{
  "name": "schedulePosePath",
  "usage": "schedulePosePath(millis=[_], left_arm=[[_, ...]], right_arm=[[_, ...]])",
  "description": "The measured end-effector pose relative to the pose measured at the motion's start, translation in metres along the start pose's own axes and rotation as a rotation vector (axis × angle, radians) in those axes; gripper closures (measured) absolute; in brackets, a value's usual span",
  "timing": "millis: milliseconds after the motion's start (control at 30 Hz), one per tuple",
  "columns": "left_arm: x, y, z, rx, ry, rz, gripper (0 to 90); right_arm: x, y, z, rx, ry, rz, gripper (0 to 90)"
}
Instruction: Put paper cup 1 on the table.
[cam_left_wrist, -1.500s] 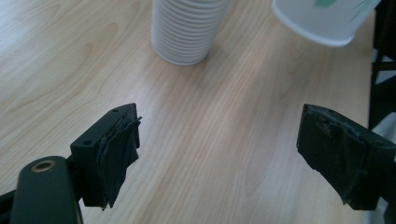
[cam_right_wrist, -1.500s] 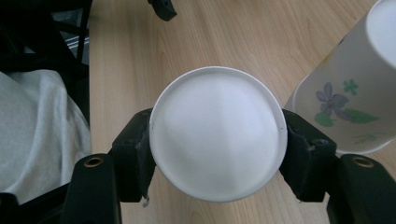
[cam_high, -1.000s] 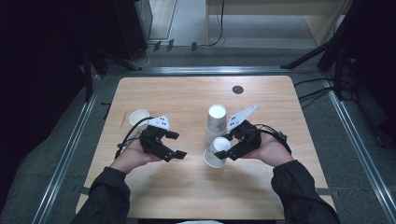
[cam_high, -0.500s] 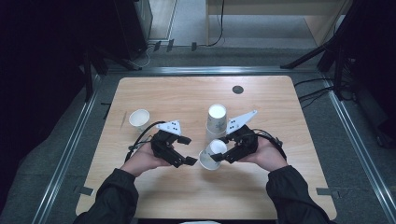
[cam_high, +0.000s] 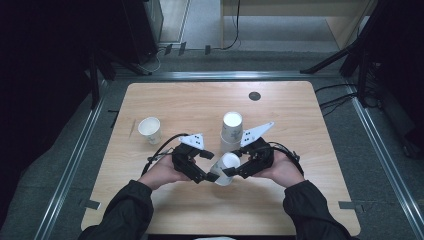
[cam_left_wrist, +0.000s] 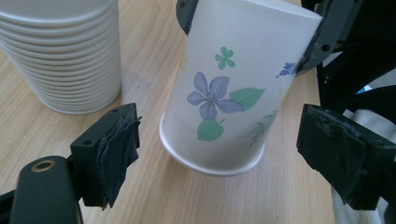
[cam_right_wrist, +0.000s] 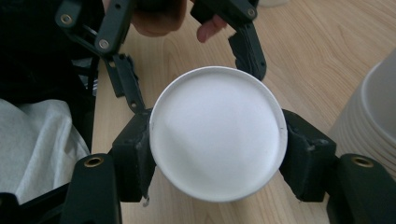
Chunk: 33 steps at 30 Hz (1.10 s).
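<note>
Right gripper (cam_high: 234, 169) clamps the flowered paper cup (cam_high: 225, 169) near its base, tilted, rim just off the table; our left gripper (cam_left_wrist: 224, 149), jaws wide, straddles that rim. We should close squarely, gently, without crushing.

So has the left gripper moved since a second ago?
Yes. The left gripper has shifted right, away from the single cup and toward the flowered cup near the cup stack.
</note>
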<state>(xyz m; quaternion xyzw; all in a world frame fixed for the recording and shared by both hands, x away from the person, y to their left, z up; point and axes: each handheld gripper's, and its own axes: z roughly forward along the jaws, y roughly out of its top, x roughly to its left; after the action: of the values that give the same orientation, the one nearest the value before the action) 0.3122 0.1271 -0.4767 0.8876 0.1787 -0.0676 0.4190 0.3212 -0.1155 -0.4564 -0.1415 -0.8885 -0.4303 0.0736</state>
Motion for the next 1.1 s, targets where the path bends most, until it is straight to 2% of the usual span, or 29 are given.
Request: schedulePosePath(millis=[200,667,733,967,1100], left_arm=[[-0.003,0.001,0.008,-0.003,-0.01,0.01,13.0],[-0.006,0.001,0.014,-0.007,-0.014,0.029,13.2],[-0.007,0.001,0.014,-0.004,-0.025,0.044,13.7],[-0.008,-0.001,0.017,0.012,-0.013,0.053,14.2],[-0.006,-0.002,0.016,0.015,-0.022,0.059,23.0]], right_arm=[[0.002,0.002,0.001,-0.006,0.016,0.009,35.7],[0.003,0.008,-0.001,-0.034,0.046,0.023,35.8],[0.002,0.008,0.0,-0.039,0.055,0.028,35.8],[0.0,0.01,0.002,-0.042,0.066,0.035,35.8],[0.0,0.01,0.0,-0.045,0.074,0.042,36.2]])
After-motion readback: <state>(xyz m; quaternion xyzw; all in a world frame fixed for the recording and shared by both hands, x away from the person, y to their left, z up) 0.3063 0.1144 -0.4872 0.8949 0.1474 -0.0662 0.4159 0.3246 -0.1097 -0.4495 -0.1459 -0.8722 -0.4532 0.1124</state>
